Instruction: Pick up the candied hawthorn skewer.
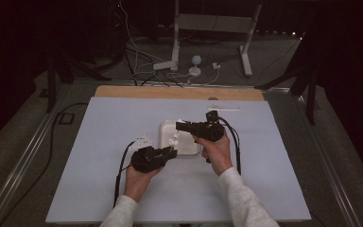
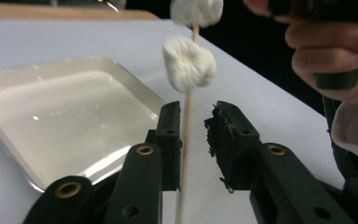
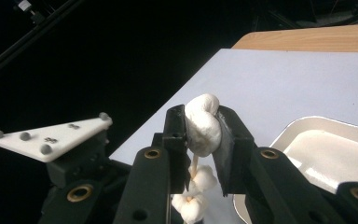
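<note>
A thin wooden skewer (image 2: 186, 121) stands upright over the table, threaded with white marshmallows (image 2: 189, 63). My right gripper (image 3: 201, 122) is shut on the top marshmallow (image 3: 204, 128) and squeezes it between its pads; two more marshmallows (image 3: 200, 179) hang below on the stick. My left gripper (image 2: 196, 135) is open around the skewer's lower part: the stick rests against one pad with a clear gap to the other. In the high view the left gripper (image 1: 170, 151) and the right gripper (image 1: 179, 125) meet at the near left corner of the white tray (image 1: 191, 146).
The square white tray (image 2: 74, 116) lies on the pale blue table cover. A wooden table edge (image 1: 179, 92) runs along the back. The hand (image 2: 335, 51) that holds the right gripper is close to the right of my left jaws.
</note>
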Available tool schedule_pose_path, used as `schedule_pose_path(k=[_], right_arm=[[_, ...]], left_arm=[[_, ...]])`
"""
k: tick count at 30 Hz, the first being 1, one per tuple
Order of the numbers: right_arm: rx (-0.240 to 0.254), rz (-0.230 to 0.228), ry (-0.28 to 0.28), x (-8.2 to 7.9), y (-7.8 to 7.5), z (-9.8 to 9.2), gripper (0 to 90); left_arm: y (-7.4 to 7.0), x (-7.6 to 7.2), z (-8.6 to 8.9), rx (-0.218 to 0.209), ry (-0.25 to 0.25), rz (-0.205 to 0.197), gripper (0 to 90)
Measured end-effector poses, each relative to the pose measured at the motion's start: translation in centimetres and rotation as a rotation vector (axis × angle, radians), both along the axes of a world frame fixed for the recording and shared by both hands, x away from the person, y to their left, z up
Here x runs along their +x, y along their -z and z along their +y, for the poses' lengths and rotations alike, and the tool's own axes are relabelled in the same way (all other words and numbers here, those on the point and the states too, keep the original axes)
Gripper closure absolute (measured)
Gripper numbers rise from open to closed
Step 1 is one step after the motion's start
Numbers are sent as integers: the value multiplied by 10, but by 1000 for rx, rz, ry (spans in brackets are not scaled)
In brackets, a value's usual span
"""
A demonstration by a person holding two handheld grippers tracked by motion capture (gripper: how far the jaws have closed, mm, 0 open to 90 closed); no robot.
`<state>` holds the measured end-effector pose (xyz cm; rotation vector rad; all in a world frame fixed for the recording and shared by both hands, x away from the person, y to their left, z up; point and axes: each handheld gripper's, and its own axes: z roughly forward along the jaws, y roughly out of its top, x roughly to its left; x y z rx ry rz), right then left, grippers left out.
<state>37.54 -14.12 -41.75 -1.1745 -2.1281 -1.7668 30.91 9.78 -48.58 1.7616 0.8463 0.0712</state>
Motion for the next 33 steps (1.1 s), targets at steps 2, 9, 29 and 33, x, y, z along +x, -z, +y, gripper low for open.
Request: schedule_pose_path(k=[2, 9, 29, 33], right_arm=[[-6, -3, -3, -1, 0, 2, 764], [-29, -28, 1, -3, -3, 3, 770], [-56, -113, 96, -1, -26, -29, 775], [-126, -106, 114, 1, -11, -30, 766]], left_arm=[[0, 0, -1, 6, 8, 0, 797], [0, -1, 1, 49, 3, -14, 900], [8, 0, 13, 102, -35, -17, 900], [5, -1, 19, 75, -48, -15, 900]])
